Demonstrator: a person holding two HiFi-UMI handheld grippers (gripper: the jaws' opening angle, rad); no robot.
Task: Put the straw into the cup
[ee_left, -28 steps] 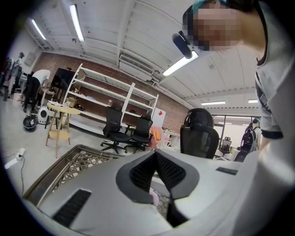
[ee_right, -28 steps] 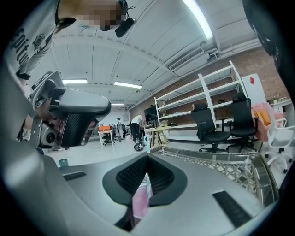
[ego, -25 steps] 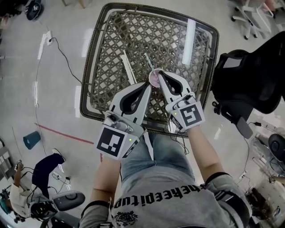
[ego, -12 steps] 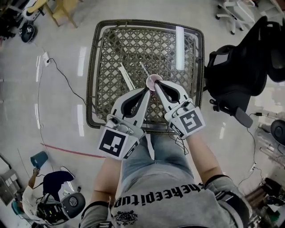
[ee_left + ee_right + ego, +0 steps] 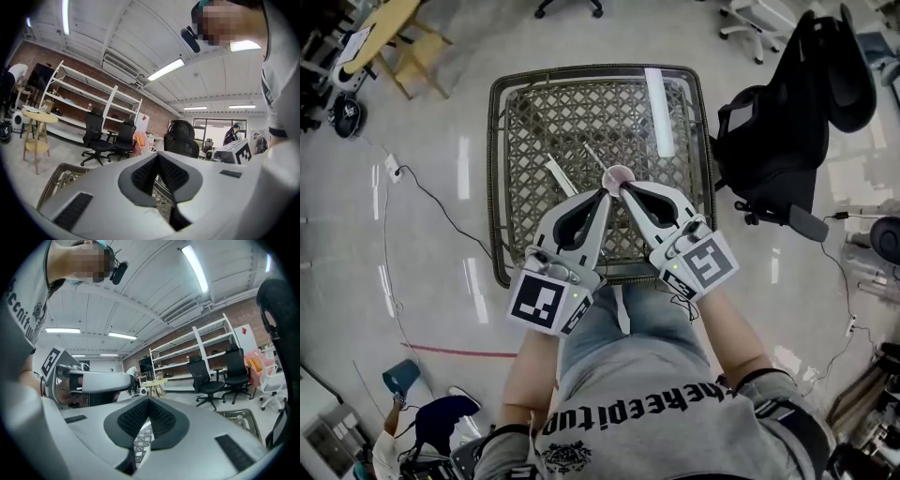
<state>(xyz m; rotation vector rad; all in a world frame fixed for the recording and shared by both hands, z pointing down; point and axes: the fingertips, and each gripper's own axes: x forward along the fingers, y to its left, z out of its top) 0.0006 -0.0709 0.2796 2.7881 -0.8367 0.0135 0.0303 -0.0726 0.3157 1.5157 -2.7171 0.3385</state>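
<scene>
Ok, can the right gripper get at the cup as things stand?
Probably yes. The cup stands in the open on the table, just past the right gripper tips, with nothing between them. The jaws are shut, though, so they must open first.

Head camera sat high above the person's torso (image 5: 628, 403) and aimed steeply down. The wicker table (image 5: 499, 187) filled the upper middle of its frame, with floor (image 5: 422, 187) on every side. The left gripper (image 5: 607, 193) camera rode right behind its own jaws, very near, tilted up across the room: white shelving (image 5: 89, 103) at left, a table corner low left. The right gripper (image 5: 624, 187) camera did likewise (mirror fashion), with shelving at right and table edge low right. Both gripper views shared that shelving, the black office chairs (image 5: 96, 136) and the ceiling strip lights (image 5: 164, 70). Each caught the other gripper at its frame edge. All three shared the table.
</scene>
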